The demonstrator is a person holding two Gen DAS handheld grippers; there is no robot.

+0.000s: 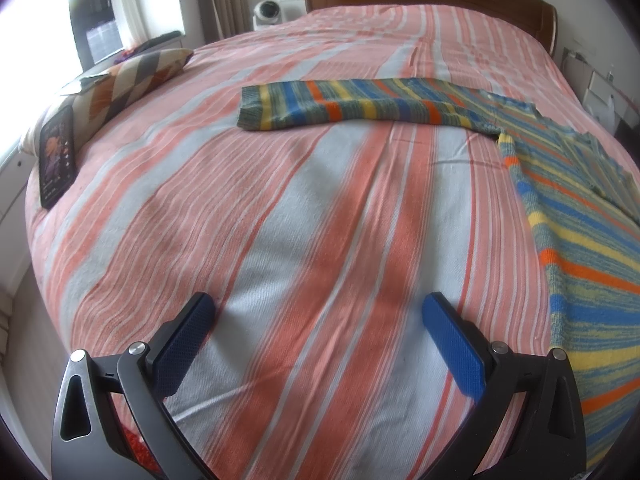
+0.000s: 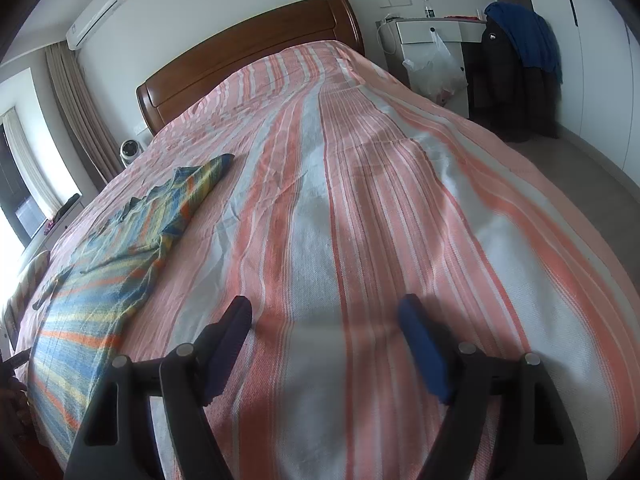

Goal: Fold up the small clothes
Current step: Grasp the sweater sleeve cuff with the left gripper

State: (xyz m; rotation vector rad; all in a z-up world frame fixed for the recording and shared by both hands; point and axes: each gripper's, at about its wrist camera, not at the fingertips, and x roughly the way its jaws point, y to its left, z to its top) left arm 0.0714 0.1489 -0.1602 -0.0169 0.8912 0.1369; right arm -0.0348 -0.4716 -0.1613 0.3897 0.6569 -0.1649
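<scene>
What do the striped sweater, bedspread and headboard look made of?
Striped sweater: knit, probably wool or acrylic yarn; fuzzy matte surface with ribbed cuff. Bedspread: woven cotton-like cloth, matte, with visible weave grain and soft creases. Headboard: wood, glossy reddish-brown varnish; highlights run along its rounded edge.

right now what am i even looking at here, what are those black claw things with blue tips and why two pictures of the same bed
Those claws are two hand-held grippers, one in each of a person's hands. Each carries a wide-angle camera looking forward along its two fingers, so you get one picture per hand.

The left gripper sees the striped bedspread with a striped sweater to its right, one sleeve stretched out across the bed. A pillow and a phone lie at the left edge.

The right gripper sees the same sweater to its left, and the wooden headboard beyond.

Both grippers are open over bare bedspread. Nothing is held, and the sweater is not yet folded.
</scene>
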